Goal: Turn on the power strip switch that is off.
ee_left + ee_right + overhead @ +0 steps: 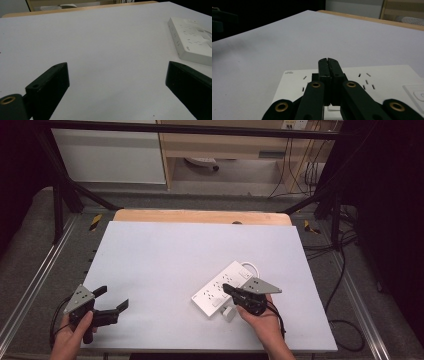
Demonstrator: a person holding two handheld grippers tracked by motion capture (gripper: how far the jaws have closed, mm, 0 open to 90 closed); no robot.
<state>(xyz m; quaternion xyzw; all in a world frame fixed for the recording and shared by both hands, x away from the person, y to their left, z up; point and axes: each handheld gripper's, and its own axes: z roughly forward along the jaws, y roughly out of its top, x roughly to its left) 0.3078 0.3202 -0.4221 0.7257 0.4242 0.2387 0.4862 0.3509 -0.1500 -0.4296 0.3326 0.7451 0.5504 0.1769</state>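
**While the right jaws press on the strip, the left hand waits**

While I watch from the high view, my right gripper (231, 290) sits over the near half of the white power strip (220, 287), which lies at an angle on the right part of the white table (165, 260). In the right gripper view its two black jaws are pressed flat together with only a seam between them, holding nothing that I can make out, their tips just above the strip's face. My left gripper (114, 299) hovers at the near left corner, well apart, jaws spread wide with bare table between them.

A small white block (228, 313) rests just beside the strip's near edge; it may be a plug or adapter, but I cannot tell. I judge the work to be at an early or middle stage: nothing is plugged in that I can see, and the closed tips look set to press or nudge something on the strip.

The strip is a flat, hard, glossy plastic slab with rows of narrow slots and a white cord looping from its far end. The tabletop is matte and smooth, with a wooden edge beyond.
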